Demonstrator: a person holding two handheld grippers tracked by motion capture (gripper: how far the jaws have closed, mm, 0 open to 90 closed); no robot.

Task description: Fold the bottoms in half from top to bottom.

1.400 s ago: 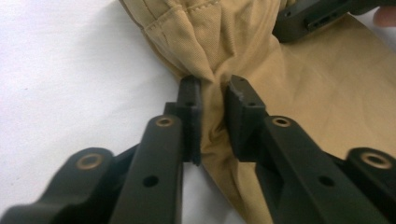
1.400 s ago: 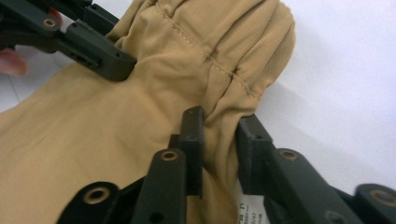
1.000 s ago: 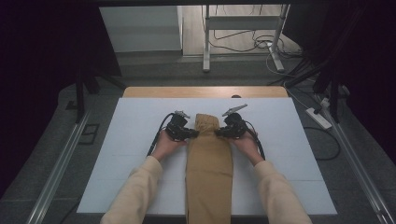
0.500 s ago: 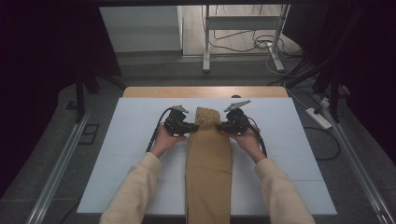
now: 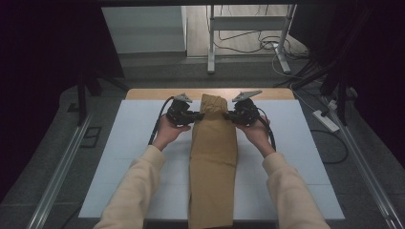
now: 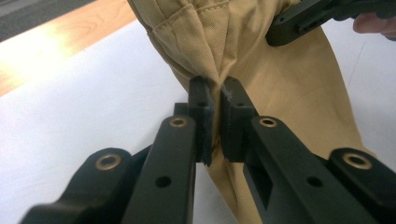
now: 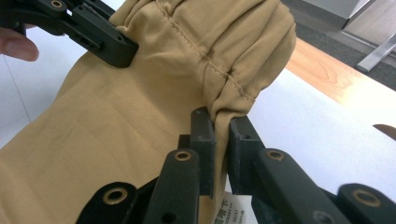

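Both grippers have risen together since a moment ago, and the far end of the tan trousers (image 5: pixel 212 157) has come up with them, so that the waist part now hangs between the two hands while the long legs still lie flat on the white table cover (image 5: pixel 133 143) and run toward the person. The left gripper (image 6: pixel 215 100) has its jaws pressed together on a fold of the fabric at one side of the waist; the cloth gathers into creases just above the pads. The right gripper (image 7: pixel 220 122) pinches the opposite side in the same way, with the stitched waistband bunched directly over its jaws and a white label (image 7: pixel 236 212) hanging below them. In each gripper view the other gripper can be seen farther off, biting the far edge of the cloth. I judge that the lift is the start of a fold or a repositioning: both grips look firm, and the trousers can now be carried over the legs.
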